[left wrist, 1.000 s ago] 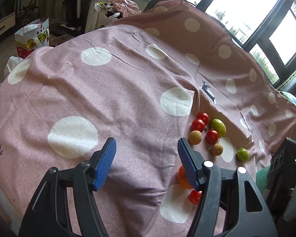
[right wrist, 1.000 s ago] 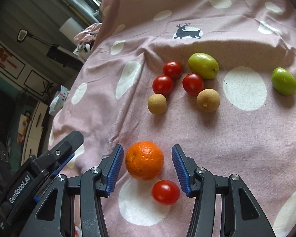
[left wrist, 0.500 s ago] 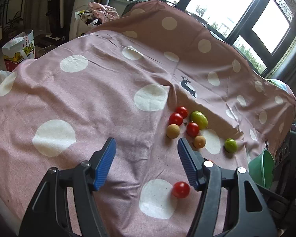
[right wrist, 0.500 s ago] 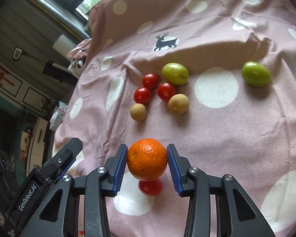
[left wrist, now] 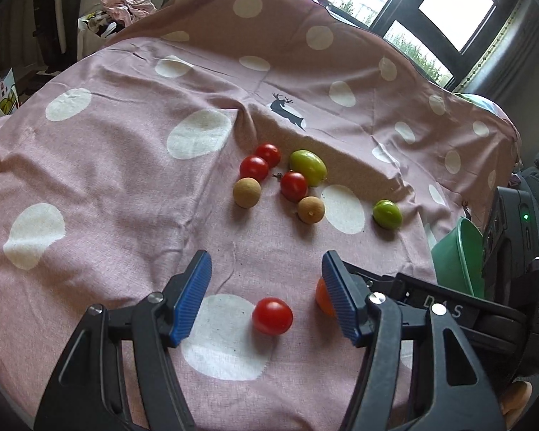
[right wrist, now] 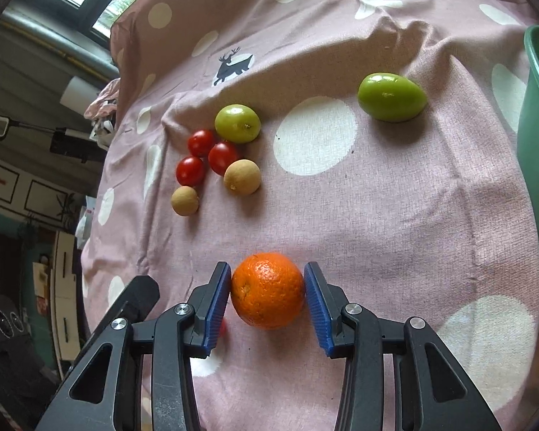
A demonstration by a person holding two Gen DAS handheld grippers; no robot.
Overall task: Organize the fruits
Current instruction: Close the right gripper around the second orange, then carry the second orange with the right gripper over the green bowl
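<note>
Orange (right wrist: 267,291) sits squarely between your right gripper (right wrist: 267,300) jaws, both blue pads pressed on its sides, so it is gripped; those jaws have just been closing onto it. Your right wrist view gives the whole orange; the left wrist view gives only an orange sliver (left wrist: 323,300) tucked behind your left gripper's right finger. Your left gripper (left wrist: 266,300) is spread wide with nothing pinched; one cherry tomato (left wrist: 272,316) lies on the polka-dot cloth (left wrist: 107,179) between its jaws, touching neither pad. In the right view that tomato is just a red speck behind the left pad. Ahead of both jaw pairs: cluster of three tomatoes, two longans and a green fruit (right wrist: 237,123); a second green fruit (right wrist: 391,97) lies well apart to the right. Green bowl (right wrist: 537,115) at the far right edge.
</note>
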